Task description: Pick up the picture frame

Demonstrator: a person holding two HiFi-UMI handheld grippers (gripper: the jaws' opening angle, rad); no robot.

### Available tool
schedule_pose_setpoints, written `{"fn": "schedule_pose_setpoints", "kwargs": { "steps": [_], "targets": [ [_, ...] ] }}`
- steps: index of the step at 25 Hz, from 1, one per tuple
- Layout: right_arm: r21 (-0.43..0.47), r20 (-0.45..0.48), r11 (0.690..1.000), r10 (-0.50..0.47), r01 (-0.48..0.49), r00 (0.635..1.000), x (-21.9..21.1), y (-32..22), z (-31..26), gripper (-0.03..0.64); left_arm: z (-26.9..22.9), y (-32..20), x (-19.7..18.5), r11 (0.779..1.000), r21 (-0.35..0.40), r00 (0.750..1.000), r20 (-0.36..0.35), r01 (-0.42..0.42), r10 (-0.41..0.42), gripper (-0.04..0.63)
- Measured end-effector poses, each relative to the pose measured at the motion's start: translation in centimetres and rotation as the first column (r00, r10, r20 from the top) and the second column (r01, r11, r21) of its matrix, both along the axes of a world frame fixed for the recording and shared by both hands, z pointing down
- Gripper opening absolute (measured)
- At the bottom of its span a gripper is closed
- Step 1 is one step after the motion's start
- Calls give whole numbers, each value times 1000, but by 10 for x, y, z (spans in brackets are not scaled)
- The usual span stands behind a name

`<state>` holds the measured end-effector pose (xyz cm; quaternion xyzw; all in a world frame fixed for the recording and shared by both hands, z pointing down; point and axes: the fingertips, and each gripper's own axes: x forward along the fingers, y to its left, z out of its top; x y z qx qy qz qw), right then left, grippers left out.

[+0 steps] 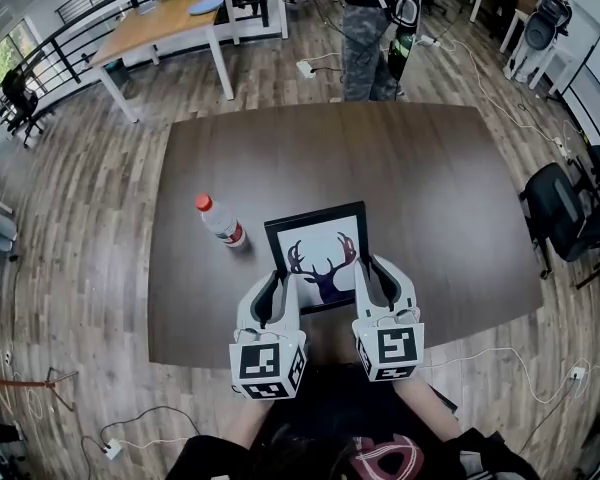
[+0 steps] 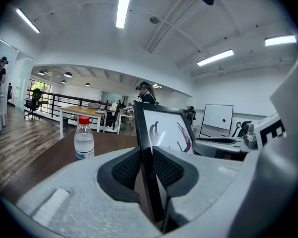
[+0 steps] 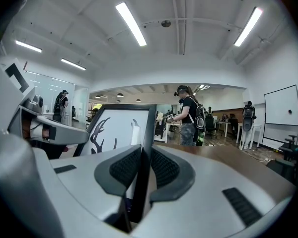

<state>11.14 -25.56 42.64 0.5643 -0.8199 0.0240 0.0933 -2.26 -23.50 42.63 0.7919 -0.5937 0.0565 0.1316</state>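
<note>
Jaws on black-edged, deer-printed picture frame (image 1: pixel 318 251)

Black picture frame (image 1: pixel 320 250) with dark deer print on white; red-capped bottle (image 1: pixel 220 221); dark brown table (image 1: pixel 400 158)

Head view: from above the near edge of the surface (image 1: pixel 410 168), faced steeply down; left gripper (image 1: pixel 280 283) and right gripper (image 1: pixel 378 270) sat low in frame. Each gripper view rode close behind its own fingers (image 2: pixel 126 168), looking nearly level across the surface. All three shared the picture frame (image 1: pixel 318 253) and a standing person (image 1: pixel 365 38); the bottle (image 1: pixel 220 220) showed in head and left views only.
</note>
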Motion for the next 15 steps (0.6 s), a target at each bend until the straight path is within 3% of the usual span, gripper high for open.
{"fn": "schedule_pose_setpoints", "kwargs": {
  "steps": [15],
  "targets": [
    [1, -14, 1000, 1, -1, 1000, 0, 2, -2, 71, -1, 1, 1, 1000, -10, 1000, 28, -1, 2, 84]
  ]
}}
